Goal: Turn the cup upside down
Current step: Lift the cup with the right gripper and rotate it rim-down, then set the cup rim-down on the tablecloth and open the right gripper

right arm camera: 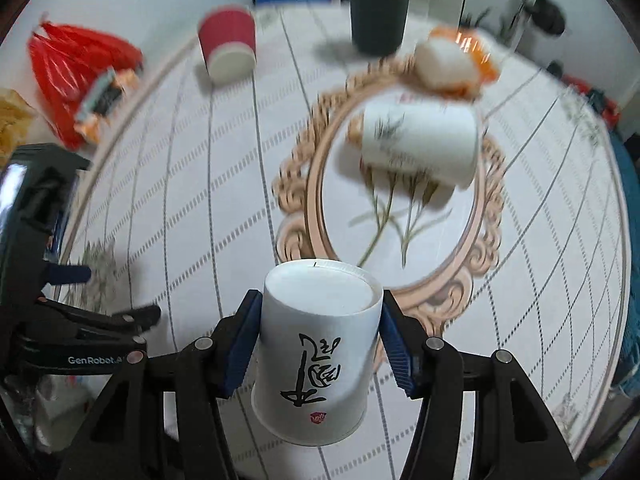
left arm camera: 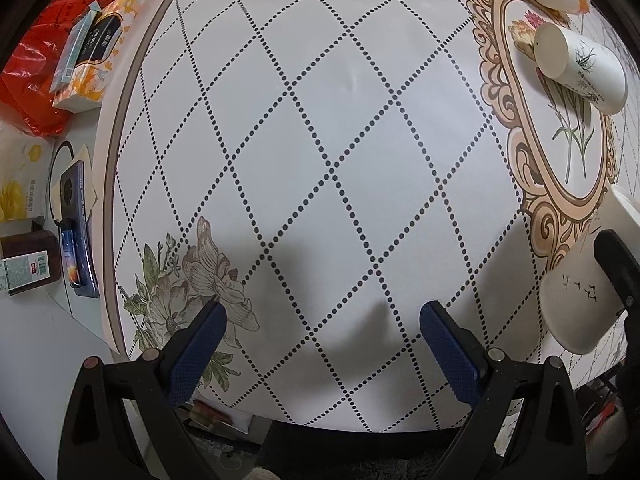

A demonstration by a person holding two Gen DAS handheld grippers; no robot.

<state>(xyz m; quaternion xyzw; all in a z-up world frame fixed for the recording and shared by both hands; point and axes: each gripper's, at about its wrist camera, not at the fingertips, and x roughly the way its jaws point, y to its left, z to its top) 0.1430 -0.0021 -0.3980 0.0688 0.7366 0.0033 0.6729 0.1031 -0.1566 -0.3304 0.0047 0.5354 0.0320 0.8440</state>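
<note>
My right gripper [right arm camera: 318, 336] is shut on a white paper cup [right arm camera: 316, 344] with black calligraphy. The cup is held base up, rim down, above the round table [right arm camera: 180, 200]. The same cup shows at the right edge of the left wrist view [left arm camera: 580, 304], held by the black right gripper. My left gripper [left arm camera: 322, 326] is open and empty over the table's near edge, above a printed flower. It also shows at the left of the right wrist view [right arm camera: 116, 296].
A white cup with a plant print [right arm camera: 420, 144] [left arm camera: 580, 68] lies on its side on the oval print. A red cup [right arm camera: 228, 42], a dark cup [right arm camera: 378, 16] and an orange-white cup [right arm camera: 452, 62] stand farther back. A red bag [left arm camera: 36, 76] and boxes lie left of the table.
</note>
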